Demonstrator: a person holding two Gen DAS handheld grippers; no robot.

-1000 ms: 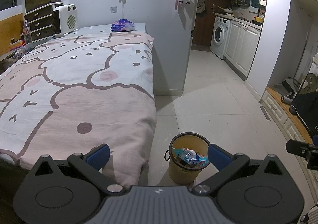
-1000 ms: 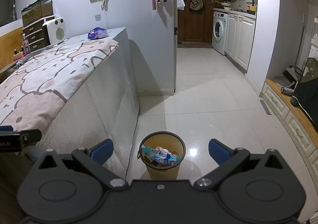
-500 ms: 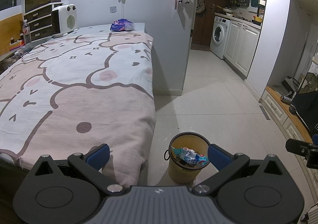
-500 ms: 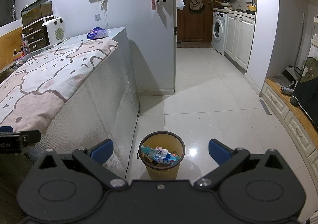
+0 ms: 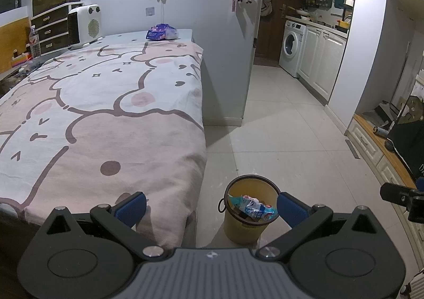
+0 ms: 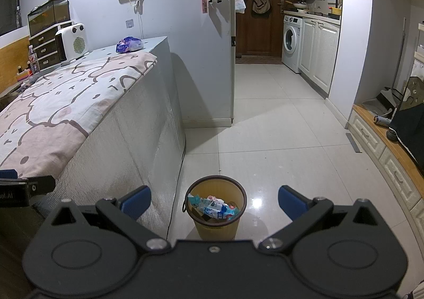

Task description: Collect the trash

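Note:
A yellow waste bin point(image 5: 245, 227) point(image 6: 217, 224) with a dark rim stands on the tiled floor beside the bed, holding crumpled blue and white wrappers point(image 5: 251, 207) point(image 6: 213, 207). My left gripper point(image 5: 210, 207) is open, empty, held above the bed's corner and the bin. Over the bin, my right gripper point(image 6: 214, 202) is open with nothing between its blue pads. A purple packet point(image 5: 162, 32) point(image 6: 129, 44) lies at the far end of the bed. The right gripper's tip point(image 5: 402, 194) shows at the left wrist view's right edge.
The bed point(image 5: 100, 113) with a pink cartoon cover fills the left. A white heater point(image 5: 83, 23) and drawers stand at its far end. A tiled corridor point(image 6: 265, 113) leads to a washing machine point(image 6: 291, 34) and cabinets. A low wooden ledge point(image 6: 384, 134) with a can runs along the right.

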